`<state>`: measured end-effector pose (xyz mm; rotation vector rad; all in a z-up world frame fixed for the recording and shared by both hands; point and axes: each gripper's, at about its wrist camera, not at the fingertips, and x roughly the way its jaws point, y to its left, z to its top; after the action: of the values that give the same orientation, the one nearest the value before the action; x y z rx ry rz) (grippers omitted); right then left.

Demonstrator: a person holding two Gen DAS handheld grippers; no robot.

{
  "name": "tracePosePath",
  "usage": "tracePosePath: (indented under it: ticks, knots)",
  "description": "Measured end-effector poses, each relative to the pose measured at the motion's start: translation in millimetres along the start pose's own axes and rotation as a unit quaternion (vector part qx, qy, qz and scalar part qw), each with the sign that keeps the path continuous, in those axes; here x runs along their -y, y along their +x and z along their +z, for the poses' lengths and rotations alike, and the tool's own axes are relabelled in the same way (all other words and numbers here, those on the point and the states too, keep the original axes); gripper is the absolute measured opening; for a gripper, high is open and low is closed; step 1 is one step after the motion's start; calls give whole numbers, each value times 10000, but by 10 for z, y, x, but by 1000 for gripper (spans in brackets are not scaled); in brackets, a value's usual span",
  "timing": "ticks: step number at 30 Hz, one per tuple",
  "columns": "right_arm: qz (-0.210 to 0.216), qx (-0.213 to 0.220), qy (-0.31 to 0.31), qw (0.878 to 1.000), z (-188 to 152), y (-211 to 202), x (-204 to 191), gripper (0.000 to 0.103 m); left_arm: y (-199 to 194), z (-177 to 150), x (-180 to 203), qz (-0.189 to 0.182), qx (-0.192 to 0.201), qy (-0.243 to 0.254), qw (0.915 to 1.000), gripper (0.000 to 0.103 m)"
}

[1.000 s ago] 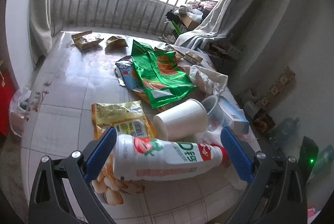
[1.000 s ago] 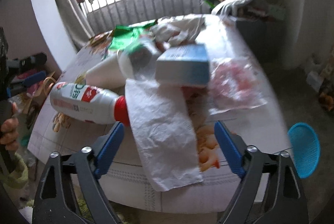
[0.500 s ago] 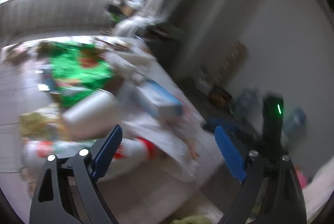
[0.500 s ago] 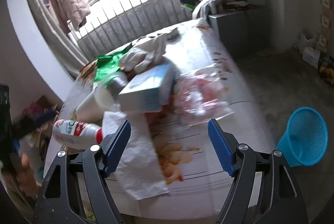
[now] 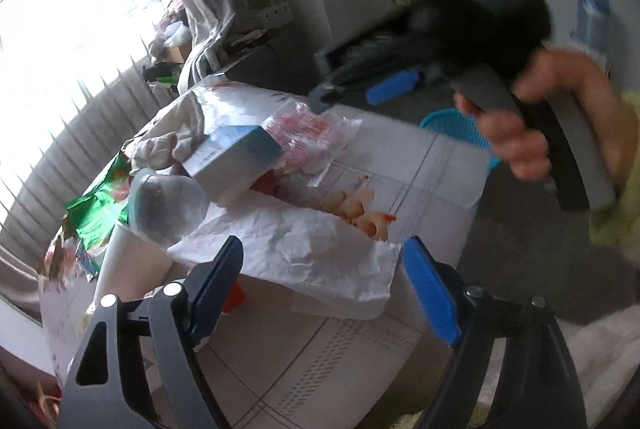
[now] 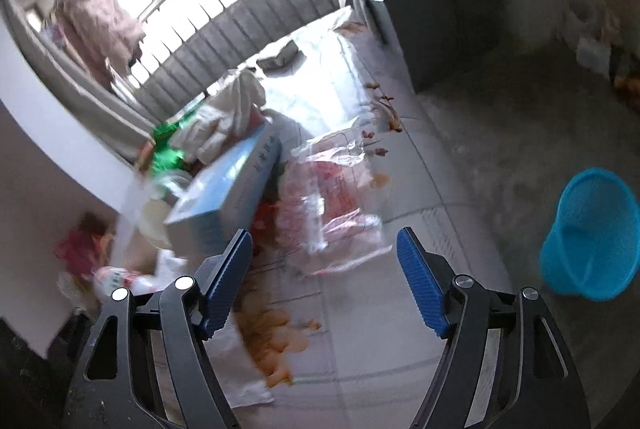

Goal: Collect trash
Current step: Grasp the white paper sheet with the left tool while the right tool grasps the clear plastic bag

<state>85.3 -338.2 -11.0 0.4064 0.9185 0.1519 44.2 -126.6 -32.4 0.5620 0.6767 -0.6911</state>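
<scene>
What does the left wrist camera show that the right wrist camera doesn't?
Only the left wrist view shows the hand holding the right gripper, and the whole white paper sheet. Only the right wrist view shows the whole blue basket and hanging pink clothes. Both show the blue box and clear plastic bag.

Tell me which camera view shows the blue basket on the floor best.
The right wrist view: the blue basket stands in full sight on the floor, rim and open inside visible. In the left wrist view only a sliver shows, behind the table edge.
</scene>
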Motion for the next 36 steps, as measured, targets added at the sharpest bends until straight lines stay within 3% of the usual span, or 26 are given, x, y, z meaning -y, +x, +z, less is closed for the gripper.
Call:
tracePosePath:
  ticks: [4,11,13,15,16,18,21,28,36]
  knots:
    - [-373,-211,-219,9988,95,245,-22,70,202,4,10,-9,-195,10,9998,66]
    - [-708,-307,-684,9947,137,439,-154,67,341,-43,21,-171,-352,-97,9992,53]
    - [-912,-337,-956,9907,126,475,-209,58,394,-52,25,-216,-417,-123,9988,48]
    - [-1043,-385,-1119,9875,92,493,-256,41,402,-60,24,-256,-403,-149,9987,46]
    - [-1075,-391,-1158,9867,83,494,-246,38,401,-66,21,-282,-388,-168,9987,45]
    - [-1226,-387,-1263,9836,58,497,-267,19,402,-84,25,-323,-377,-196,9986,43]
    - [-1220,-369,-1218,9843,56,515,-263,6,397,-97,61,-383,-332,-215,9985,37]
    - [-1078,-109,-987,9892,38,338,-219,1,376,-86,38,-368,-180,-309,9987,7]
    - [-1042,308,-747,9913,40,-10,-200,0,-44,-2,-149,-237,417,-621,9969,3]
